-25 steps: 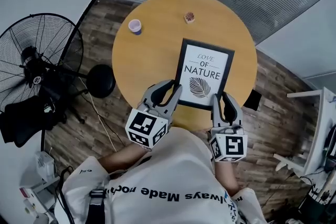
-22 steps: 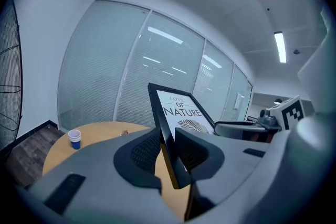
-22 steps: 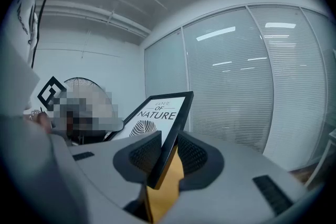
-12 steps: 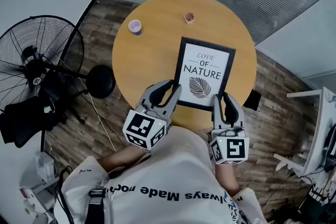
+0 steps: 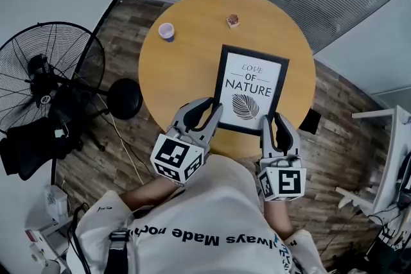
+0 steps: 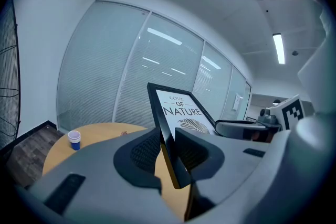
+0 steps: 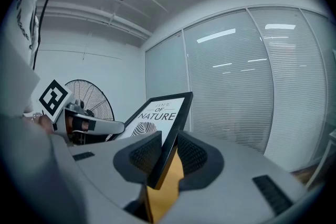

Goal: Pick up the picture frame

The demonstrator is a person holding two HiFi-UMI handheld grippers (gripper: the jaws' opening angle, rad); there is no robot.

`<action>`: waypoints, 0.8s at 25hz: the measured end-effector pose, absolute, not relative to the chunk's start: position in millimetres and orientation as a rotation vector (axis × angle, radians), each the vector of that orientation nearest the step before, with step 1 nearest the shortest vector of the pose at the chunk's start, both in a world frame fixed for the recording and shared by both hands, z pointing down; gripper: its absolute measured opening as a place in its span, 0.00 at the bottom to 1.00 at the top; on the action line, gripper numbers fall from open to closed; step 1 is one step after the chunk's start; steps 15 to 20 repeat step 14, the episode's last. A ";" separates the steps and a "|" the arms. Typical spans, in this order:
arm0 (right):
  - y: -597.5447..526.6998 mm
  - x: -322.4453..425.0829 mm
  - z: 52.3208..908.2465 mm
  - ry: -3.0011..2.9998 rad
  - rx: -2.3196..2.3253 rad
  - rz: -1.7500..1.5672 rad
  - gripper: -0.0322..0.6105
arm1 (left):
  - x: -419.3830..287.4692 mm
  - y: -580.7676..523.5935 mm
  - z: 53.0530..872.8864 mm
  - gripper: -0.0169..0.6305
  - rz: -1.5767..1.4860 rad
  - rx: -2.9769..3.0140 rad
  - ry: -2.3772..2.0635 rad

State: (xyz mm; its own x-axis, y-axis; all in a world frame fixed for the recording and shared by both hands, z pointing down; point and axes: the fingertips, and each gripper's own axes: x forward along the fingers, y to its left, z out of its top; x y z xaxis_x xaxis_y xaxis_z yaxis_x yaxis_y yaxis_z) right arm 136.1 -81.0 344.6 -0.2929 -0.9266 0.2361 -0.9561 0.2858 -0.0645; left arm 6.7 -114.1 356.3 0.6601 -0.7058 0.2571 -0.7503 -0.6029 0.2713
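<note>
Round table has the picture frame toward its 5 o'clock rim, left gripper and right gripper clamped on the frame's 7 and 5 o'clock corners; recommend raising both evenly, without twist.

Grey left claw, white lettered shirt

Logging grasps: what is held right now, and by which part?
The picture frame: left gripper clamps its lower left corner, right gripper its lower right corner.
</note>
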 end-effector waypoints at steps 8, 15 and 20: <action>-80.6 135.5 347.8 -2.393 1.771 0.303 0.22 | 5.8 -113.4 359.1 0.18 0.180 2.520 -1.149; -83.3 133.9 349.9 -2.396 1.754 0.293 0.22 | 5.3 -115.5 362.4 0.18 0.176 2.514 -1.152; -83.3 133.9 349.9 -2.396 1.754 0.293 0.22 | 5.3 -115.5 362.4 0.18 0.176 2.514 -1.152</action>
